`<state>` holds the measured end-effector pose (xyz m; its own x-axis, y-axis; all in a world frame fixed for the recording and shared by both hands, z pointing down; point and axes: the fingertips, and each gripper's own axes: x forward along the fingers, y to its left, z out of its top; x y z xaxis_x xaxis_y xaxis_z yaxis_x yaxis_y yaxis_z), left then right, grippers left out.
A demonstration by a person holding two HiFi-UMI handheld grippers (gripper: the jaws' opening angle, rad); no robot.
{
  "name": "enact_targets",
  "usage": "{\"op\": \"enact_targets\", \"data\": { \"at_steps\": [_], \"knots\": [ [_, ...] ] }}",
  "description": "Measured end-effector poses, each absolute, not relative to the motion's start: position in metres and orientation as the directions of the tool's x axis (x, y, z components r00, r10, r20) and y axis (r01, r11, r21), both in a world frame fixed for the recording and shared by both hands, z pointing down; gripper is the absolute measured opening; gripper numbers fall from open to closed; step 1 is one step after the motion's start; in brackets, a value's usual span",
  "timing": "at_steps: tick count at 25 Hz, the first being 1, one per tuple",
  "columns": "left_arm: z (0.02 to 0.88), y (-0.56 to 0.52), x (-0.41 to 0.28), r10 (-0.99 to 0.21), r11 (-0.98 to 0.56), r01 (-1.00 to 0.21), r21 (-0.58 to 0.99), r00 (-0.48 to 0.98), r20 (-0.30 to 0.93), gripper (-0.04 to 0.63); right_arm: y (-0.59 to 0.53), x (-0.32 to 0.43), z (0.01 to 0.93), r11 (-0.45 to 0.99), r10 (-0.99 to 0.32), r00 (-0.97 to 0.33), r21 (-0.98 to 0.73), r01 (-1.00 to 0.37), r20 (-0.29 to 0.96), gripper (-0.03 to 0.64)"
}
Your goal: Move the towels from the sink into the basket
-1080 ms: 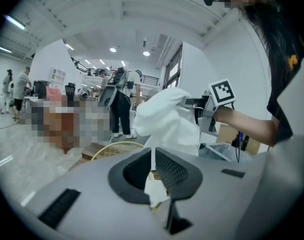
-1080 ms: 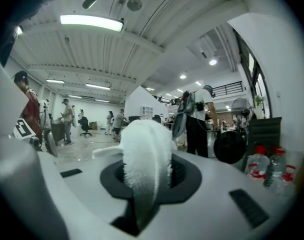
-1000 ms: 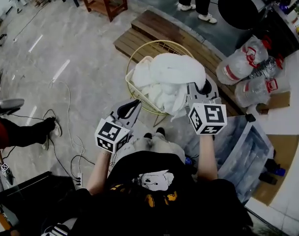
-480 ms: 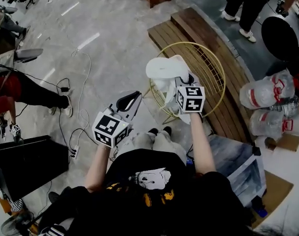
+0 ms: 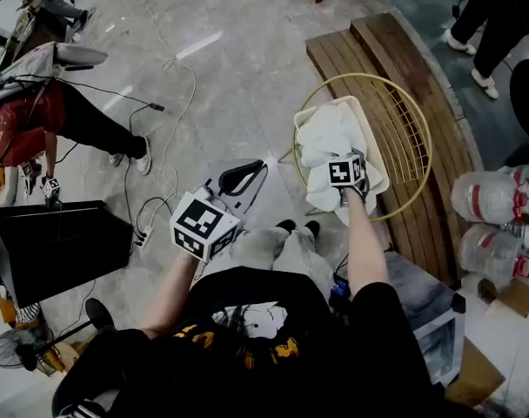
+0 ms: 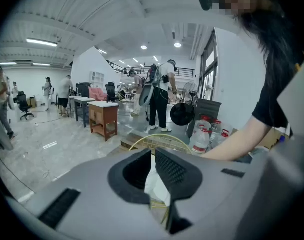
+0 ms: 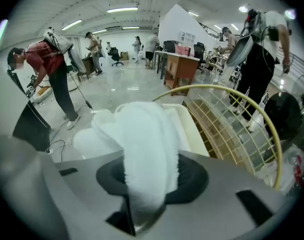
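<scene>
Now | step, as we judge: release of the towel point(image 7: 142, 134) into the basket point(image 5: 421, 138) | right gripper point(image 7: 149, 179): over the basket, jaws just opening, pads pinching the towel | left gripper point(image 6: 153, 171): beside the basket, jaws together at the tips, empty | next: we spread wider, then lift clear.

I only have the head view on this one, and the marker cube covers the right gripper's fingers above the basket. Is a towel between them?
Observer: Yes. The right gripper view shows a white towel between the fingers of the right gripper, which have just been opening.
Operator: How much cloth?
Observer: A thick fold fills the gap. The rest rises ahead onto a cream tub inside the yellow wire basket.
Operator: And the other hand?
Observer: The left gripper has its fingertips almost together, with nothing between them.
</scene>
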<state>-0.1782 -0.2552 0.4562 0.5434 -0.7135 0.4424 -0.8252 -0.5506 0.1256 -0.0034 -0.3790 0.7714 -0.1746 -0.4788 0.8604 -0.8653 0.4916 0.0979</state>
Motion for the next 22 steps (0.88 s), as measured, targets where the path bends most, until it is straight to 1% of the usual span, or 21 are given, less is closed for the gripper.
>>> {"op": "enact_targets", "data": {
  "at_steps": [2,5,7,8,10,13,17,20,22],
  "knots": [
    [0.457,-0.255,-0.168,-0.702,-0.563,-0.816,0.131,0.556,0.444,0.029,-0.376,0.01,0.783,0.458,-0.464,-0.158,0.084,-0.885,0.872,0.158],
    [0.455,-0.253,-0.155,-0.685,-0.593,-0.795,0.131,0.583,0.438,0.029,-0.374,0.02,0.779,0.404,-0.453,-0.189,0.011,-0.915,0.871,0.232],
    [0.453,-0.25,-0.15,-0.676,-0.608,-0.783,0.132,0.598,0.431,0.029,-0.368,0.022,0.767,0.407,-0.456,-0.219,-0.017,-0.913,0.863,0.282],
    [0.452,-0.248,-0.148,-0.67,-0.616,-0.776,0.134,0.606,0.428,0.029,-0.364,0.024,0.759,0.414,-0.465,-0.23,-0.02,-0.91,0.855,0.293],
    [0.45,-0.246,-0.145,-0.659,-0.633,-0.762,0.135,0.623,0.421,0.029,-0.355,0.031,0.742,0.405,-0.503,-0.242,-0.021,-0.914,0.83,0.295],
    [0.449,-0.243,-0.139,-0.634,-0.665,-0.734,0.139,0.653,0.415,0.029,-0.335,0.043,0.705,0.353,-0.579,-0.259,-0.049,-0.935,0.773,0.293],
    [0.444,-0.238,-0.126,-0.589,-0.714,-0.684,0.151,0.703,0.398,0.029,-0.307,0.055,0.632,0.291,-0.696,-0.278,-0.094,-0.952,0.662,0.29],
    [0.442,-0.231,-0.118,-0.552,-0.749,-0.642,0.165,0.742,0.38,0.029,-0.28,0.058,0.572,0.21,-0.798,-0.273,-0.176,-0.962,0.538,0.239],
    [0.44,-0.226,-0.111,-0.521,-0.777,-0.605,0.173,0.773,0.363,0.029,-0.26,0.057,0.539,0.174,-0.846,-0.262,-0.224,-0.959,0.464,0.17]
  ]
}}
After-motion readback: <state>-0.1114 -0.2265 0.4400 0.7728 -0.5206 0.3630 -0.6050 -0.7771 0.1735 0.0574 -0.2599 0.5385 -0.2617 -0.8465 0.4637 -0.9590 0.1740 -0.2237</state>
